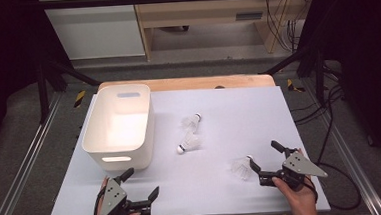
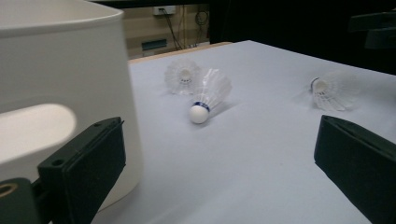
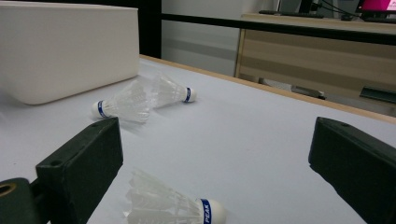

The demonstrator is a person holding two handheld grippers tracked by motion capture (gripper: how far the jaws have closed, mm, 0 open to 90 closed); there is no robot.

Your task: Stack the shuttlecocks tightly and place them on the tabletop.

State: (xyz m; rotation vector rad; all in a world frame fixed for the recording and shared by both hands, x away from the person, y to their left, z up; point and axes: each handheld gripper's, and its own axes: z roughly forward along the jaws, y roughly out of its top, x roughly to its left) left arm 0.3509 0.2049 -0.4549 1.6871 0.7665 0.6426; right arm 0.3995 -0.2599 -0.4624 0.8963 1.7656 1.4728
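With the right gripper (image 1: pixel 266 159) spread wide just beside the nearest shuttlecock (image 1: pixel 241 168) at its 9 o'clock, and the left gripper (image 1: pixel 144 182) spread idle, risks crushing or flicking away those light feathers if closed off-center.

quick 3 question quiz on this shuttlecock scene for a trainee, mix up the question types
1. How many shuttlecocks lie on the table?
2. True or false: the white bin already holds a shuttlecock.
3. Which gripper is closest to a shuttlecock: A left, B right?

Key
1. Three: two near the middle, one near the front right.
2. False; the visible inside looks empty.
3. B: the right gripper, open, is beside the nearest one; the left gripper is open too.
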